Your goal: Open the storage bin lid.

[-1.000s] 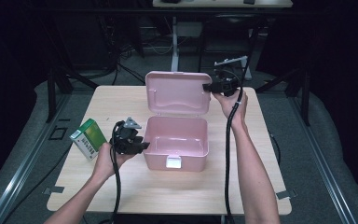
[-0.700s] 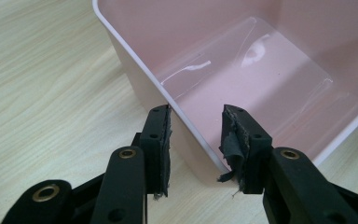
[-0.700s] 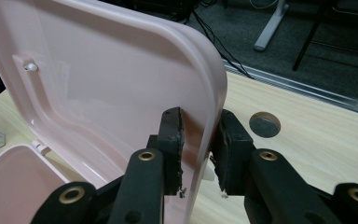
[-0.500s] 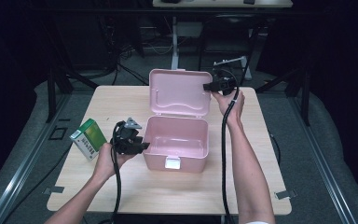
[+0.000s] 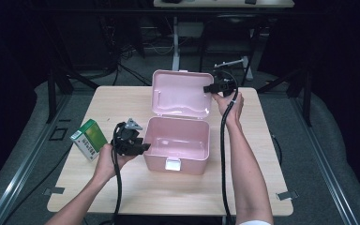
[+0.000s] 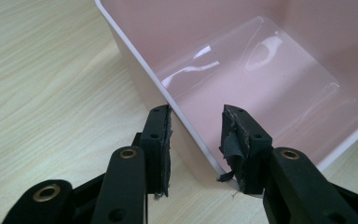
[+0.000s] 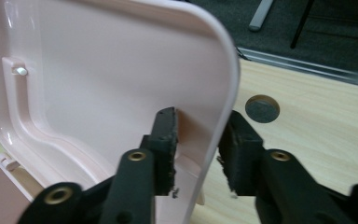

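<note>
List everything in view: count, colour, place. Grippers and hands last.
Box: 1, pink, table centre, open and empty.
Lid: 1, pink, hinged at the box's far edge, standing up.
Carton: 1, green and white, left of the box on the table.
Table: 1, light wood, round hole near the right far corner.
Left gripper: 1, black, jaws astride the box's left wall.
Right gripper: 1, black, jaws astride the lid's right edge, have just been opening.
Hands: 2, left hand, right hand.

Black jaws with brass rivets, frayed pads, trailing black cables.
</note>
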